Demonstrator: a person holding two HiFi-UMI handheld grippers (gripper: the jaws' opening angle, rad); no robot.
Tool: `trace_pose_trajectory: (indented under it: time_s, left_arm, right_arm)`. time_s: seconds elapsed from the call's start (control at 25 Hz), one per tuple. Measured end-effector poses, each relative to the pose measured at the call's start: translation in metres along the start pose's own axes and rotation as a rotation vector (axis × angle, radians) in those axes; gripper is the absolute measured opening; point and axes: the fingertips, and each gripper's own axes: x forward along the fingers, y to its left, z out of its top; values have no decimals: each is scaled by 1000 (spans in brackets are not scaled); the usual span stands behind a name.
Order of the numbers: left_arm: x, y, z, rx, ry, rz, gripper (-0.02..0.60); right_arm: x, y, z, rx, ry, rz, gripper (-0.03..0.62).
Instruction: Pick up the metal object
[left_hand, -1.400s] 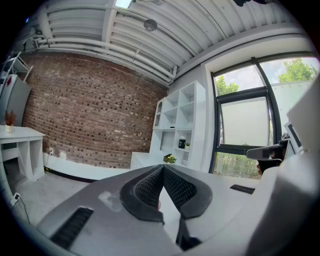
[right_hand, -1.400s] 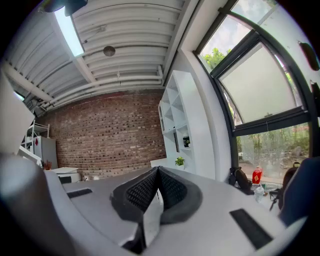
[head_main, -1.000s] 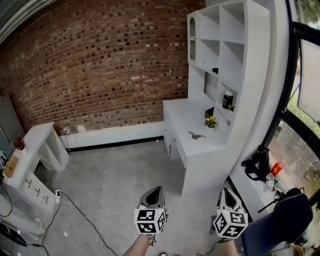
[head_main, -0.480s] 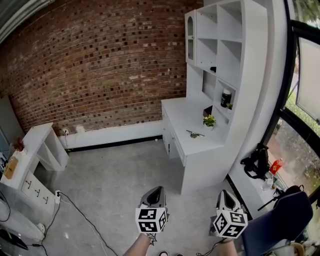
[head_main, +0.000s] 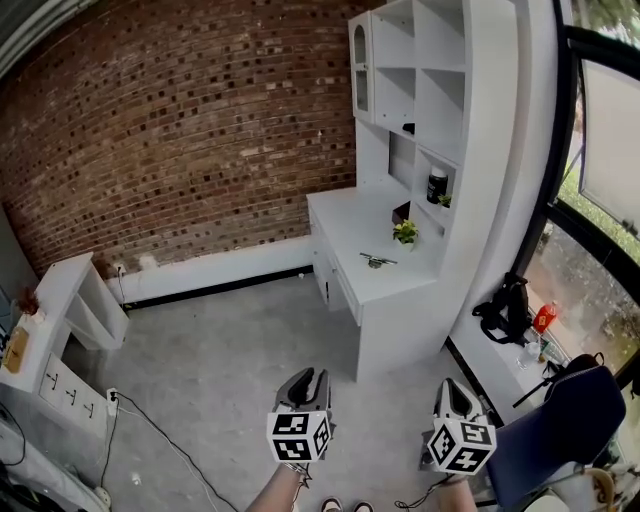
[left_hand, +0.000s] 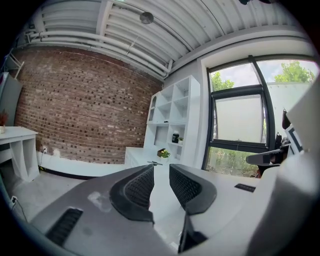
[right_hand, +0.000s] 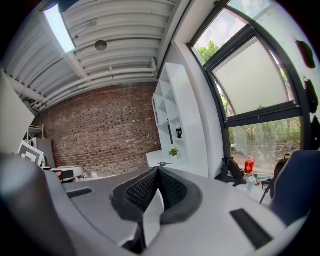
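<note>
- Left gripper (head_main: 305, 380): jaws apart, empty, well short of the desk (head_main: 345, 225).
- Right gripper (head_main: 456, 392): jaws pressed together, empty, equally short of the desk.
- Change: the desk now sits further left in my head view than a second ago. I judge I am only approaching.
- Metal object (head_main: 378, 262): on the desk top, near the plant (head_main: 404, 232).
- Brick wall (head_main: 180, 130): behind the desk.

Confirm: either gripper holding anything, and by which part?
Nothing held. Left gripper open, right gripper shut on air; metal object lies untouched on the desk.
</note>
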Motion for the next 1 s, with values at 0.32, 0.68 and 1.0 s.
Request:
trace_pose_trajectory:
  time_s: [0.32, 0.68, 1.0]
  left_arm:
    - [3, 10, -6, 33, 14, -22, 109]
    - [8, 37, -13, 25, 34, -30, 109]
    - [32, 40, -20, 25, 53, -39, 109]
  right_arm:
    - [4, 6, -11, 24, 15, -28, 2]
    - [0, 17, -25, 23, 37, -72, 2]
    - [18, 4, -32, 39, 66, -89, 2]
